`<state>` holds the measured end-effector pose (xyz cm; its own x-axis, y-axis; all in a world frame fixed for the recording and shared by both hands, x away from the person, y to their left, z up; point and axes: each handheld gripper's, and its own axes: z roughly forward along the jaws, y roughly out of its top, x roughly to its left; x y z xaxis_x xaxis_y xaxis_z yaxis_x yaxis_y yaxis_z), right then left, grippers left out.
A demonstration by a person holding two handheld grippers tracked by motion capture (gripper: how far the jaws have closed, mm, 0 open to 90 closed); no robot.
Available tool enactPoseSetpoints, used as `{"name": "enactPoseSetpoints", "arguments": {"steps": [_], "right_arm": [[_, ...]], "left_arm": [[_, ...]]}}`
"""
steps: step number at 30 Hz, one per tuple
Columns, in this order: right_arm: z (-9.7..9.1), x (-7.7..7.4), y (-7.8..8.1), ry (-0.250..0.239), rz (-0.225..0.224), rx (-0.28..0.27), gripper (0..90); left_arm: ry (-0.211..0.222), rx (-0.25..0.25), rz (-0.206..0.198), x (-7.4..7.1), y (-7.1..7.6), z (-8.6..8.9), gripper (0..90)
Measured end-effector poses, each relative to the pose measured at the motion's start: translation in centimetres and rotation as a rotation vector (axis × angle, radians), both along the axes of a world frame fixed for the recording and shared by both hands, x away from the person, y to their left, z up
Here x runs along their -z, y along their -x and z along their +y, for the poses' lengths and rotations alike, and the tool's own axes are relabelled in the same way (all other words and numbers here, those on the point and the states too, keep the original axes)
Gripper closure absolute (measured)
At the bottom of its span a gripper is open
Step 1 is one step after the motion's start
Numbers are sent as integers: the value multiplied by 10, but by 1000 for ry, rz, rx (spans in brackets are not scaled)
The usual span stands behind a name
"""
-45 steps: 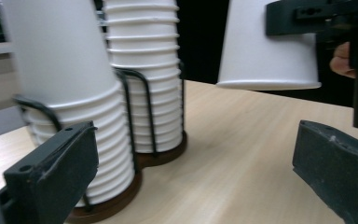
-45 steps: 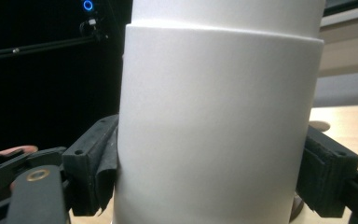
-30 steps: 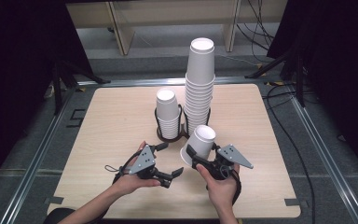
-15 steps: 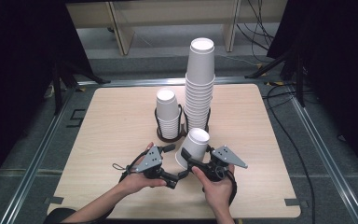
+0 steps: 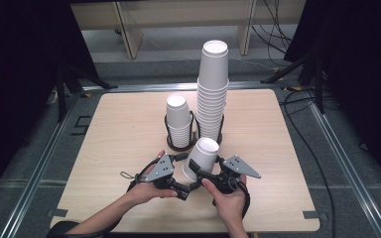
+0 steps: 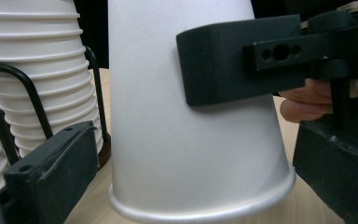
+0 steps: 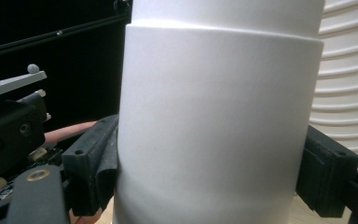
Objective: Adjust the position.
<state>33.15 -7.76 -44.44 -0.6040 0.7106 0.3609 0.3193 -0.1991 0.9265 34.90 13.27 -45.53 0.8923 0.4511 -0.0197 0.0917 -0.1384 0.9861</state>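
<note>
the paper cup (image 5: pixel 201 157) sits upside down in the air just in front of the two wire holders, near the front middle of the table (image 5: pixel 119 129). the right gripper (image 5: pixel 198 173) has its jaws pressed against both sides of the cup's wall, as the right gripper view shows, where a seam across the wall suggests two cups nested together (image 7: pixel 219 116). the left gripper (image 5: pixel 181 191) has its jaws spread wide on either side of the cup's rolled rim (image 6: pixel 200 212), not touching it.

judging from this, one cup has been taken off and is being handed over or pulled apart from its mate; the left jaws have yet to close, and the cup has yet to be placed. the short stack (image 5: pixel 178 121) holds far fewer cups than the tall stack (image 5: pixel 213 94), so much of the sorting looks undone.

the cups are smooth matte white paper, tapered, with a rounded bead at the mouth. the stacks show as tight ridged rings. the holders (image 5: pixel 193 129) are thin black wire loops on round bases. the table is pale wood grain with rounded corners.
</note>
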Motion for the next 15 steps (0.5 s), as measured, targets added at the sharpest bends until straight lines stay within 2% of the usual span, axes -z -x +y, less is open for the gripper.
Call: {"name": "enactPoseSetpoints", "arguments": {"steps": [7,12,14,15], "right_arm": [[1,2,0,-9,6,-21,193],[2,2,0,-26,21,-48,191],[3,3,-1,-16,11,-50,191],[4,3,0,-29,24,-57,191]], "left_arm": [[3,4,9,3,-1,-2,0],[-3,8,-3,4,0,-1,14],[-2,5,0,3,0,0,35],[-2,5,0,3,0,0,45]]}}
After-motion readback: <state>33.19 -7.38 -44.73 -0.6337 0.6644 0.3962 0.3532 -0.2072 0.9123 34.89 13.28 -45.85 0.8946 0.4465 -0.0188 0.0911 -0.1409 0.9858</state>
